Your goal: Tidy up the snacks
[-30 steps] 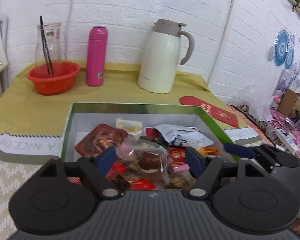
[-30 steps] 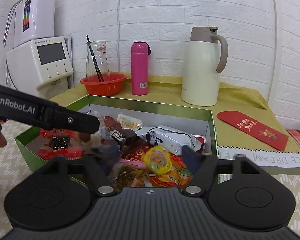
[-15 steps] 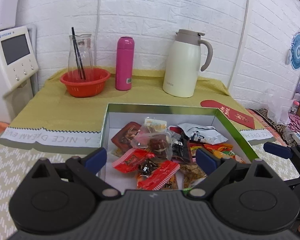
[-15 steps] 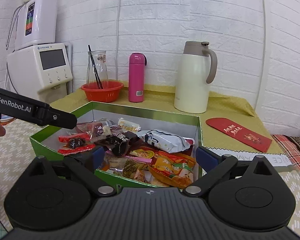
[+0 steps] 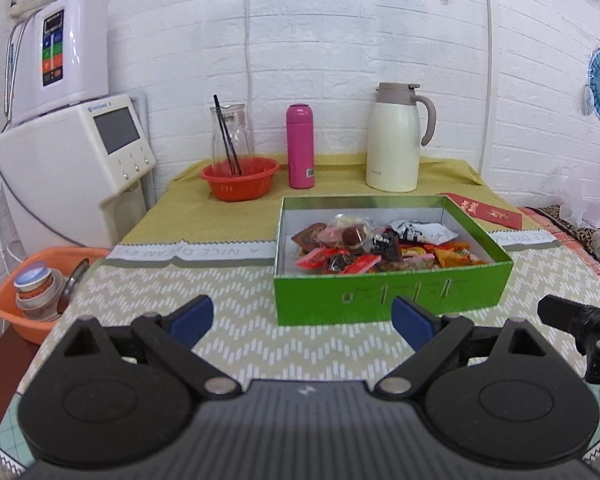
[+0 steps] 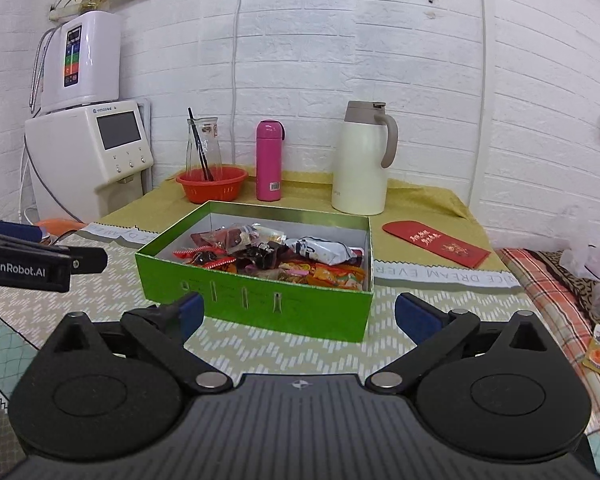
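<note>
Left to right, right wrist view: my left gripper (image 6: 40, 258) pokes in at far left, my right gripper (image 6: 298, 316) fills the lower centre. Both sets of jaws stand wide with nothing between them; the left jaws have just been opening, and they are bare. The green box (image 6: 260, 300) sits centre frame on the counter (image 6: 440, 304), snacks (image 6: 268, 258) heaped inside, mostly toward its middle and right.

Judgement: most of the sorting looks done. One small orange packet (image 6: 599, 350) lies at far lower right, off the counter on the checked cloth. If it counts as a snack, I'd go for it with the right gripper: come in low, pinch the flat wrapper by an edge, carry it over the box wall and let go above the pile, not on the rim.

Counts, left to right:
- one white dispenser (image 6: 88, 148), upper left
- one red basket (image 6: 212, 184) with one glass jug (image 6: 202, 144) in it
- one pink flask (image 6: 269, 160)
- one cream thermos jug (image 6: 360, 160)
- one red envelope (image 6: 436, 242), right of the box
- snacks in the box: too heaped to count
</note>
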A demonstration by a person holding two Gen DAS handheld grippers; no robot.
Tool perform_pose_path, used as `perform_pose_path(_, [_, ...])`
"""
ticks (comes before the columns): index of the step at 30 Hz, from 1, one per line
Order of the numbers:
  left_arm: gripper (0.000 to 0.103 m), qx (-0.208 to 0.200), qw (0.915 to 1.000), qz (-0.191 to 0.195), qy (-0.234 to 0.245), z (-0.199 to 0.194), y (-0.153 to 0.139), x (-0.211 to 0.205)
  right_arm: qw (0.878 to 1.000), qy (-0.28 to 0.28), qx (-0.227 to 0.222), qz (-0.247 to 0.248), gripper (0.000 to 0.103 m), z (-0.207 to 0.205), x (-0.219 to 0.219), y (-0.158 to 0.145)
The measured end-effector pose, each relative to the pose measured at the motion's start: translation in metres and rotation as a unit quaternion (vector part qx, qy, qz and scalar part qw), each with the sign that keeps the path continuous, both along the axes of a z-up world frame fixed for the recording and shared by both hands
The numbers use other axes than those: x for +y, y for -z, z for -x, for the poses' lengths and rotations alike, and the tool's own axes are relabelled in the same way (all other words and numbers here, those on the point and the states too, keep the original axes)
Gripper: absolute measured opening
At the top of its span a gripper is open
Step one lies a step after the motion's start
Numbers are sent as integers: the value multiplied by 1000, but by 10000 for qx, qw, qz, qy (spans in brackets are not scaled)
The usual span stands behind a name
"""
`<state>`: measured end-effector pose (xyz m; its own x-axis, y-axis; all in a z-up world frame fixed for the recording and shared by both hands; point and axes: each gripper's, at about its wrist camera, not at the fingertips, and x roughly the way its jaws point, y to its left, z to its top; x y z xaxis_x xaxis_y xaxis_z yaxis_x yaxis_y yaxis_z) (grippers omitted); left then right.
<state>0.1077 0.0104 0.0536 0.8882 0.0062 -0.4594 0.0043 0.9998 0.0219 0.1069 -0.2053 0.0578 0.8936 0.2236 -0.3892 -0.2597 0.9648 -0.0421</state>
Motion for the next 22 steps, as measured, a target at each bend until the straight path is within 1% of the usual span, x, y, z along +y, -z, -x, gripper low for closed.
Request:
perform_pose_path(3, [93, 148, 9999, 60, -57, 17, 11, -2, 9999, 78, 133, -74, 103, 14, -2, 9])
perform_pose_path(6, [93, 214, 9996, 20, -187, 29, 22, -5, 9994, 163, 226, -204, 103, 24, -4, 19])
perform_pose_path(13, [93, 430, 9985, -23, -337, 33, 38, -5, 9988, 383, 314, -45, 103, 30, -3, 32])
perform_pose_path(18, [93, 298, 9993, 45, -242, 36, 38, -4, 9984, 424, 366, -85, 103, 32, -3, 34])
perform_pose_path(22, [93, 250, 9995, 36, -181, 37, 33, -5, 9984, 441, 318, -123, 103, 34, -3, 33])
